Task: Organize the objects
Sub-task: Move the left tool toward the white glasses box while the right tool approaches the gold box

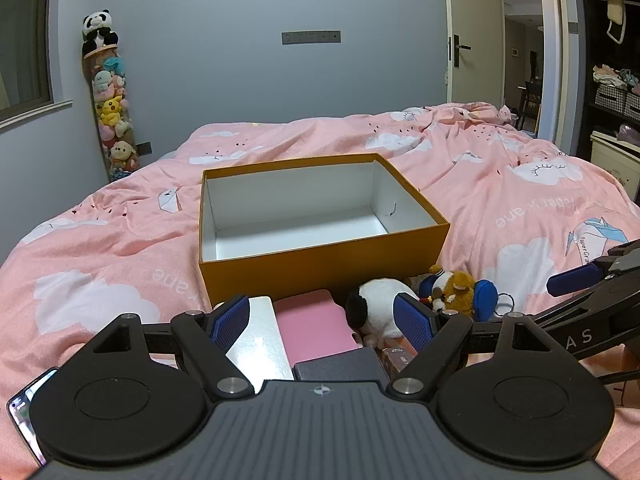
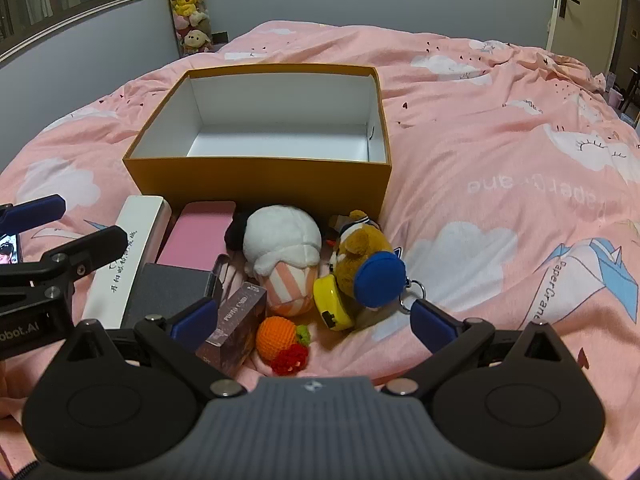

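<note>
While both grippers (image 1: 324, 316) (image 2: 312, 320) gape empty, toys (image 2: 320, 268) lie just beyond the right gripper's fingertips.

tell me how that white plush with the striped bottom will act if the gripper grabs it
The white plush looks soft, so it would probably squash between the pads. Likely light for its bulk. Its rounded body may roll or slump against the brown plush if nudged.

I'm looking into a home bedroom: a bed (image 1: 500, 184) under a pink cloud-print duvet, a column of plush toys (image 1: 112, 116) in the corner, an open door (image 1: 474, 32).
</note>
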{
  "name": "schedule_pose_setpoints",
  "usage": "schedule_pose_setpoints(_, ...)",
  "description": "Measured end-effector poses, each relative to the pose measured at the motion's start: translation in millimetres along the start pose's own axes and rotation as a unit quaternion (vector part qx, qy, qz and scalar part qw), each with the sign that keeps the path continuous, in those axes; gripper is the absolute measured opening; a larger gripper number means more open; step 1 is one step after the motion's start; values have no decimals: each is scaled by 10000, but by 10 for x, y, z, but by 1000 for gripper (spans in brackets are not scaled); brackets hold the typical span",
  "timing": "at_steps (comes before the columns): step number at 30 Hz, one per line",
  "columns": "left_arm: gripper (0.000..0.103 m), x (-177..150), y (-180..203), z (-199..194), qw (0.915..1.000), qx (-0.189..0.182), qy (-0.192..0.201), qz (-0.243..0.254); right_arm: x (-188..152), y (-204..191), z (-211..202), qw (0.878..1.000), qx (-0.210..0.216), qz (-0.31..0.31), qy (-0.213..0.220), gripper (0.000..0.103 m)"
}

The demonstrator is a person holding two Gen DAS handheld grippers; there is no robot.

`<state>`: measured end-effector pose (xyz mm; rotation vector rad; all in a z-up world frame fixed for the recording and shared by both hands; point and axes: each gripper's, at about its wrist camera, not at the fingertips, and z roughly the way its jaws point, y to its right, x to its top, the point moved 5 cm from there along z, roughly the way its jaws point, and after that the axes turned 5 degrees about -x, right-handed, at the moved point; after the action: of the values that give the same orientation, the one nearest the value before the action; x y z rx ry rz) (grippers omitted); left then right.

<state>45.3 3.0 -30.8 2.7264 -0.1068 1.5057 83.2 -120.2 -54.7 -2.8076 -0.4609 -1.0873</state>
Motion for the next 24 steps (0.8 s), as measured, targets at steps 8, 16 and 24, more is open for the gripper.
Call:
schedule_pose_setpoints(8,95,-19,15,21,10000,-53,-57,-6,-8,15,7,10000,-1,22,-33,102)
schedule_pose_setpoints(16,95,-20,9,21,9998,-169,-91,-22,-14,27,26,10000,20,55,-69,102)
schedule_pose_setpoints(24,95,-56,-50,76,9990,-236,-339,-169,-13,20,55,9998,173,73,-111,102)
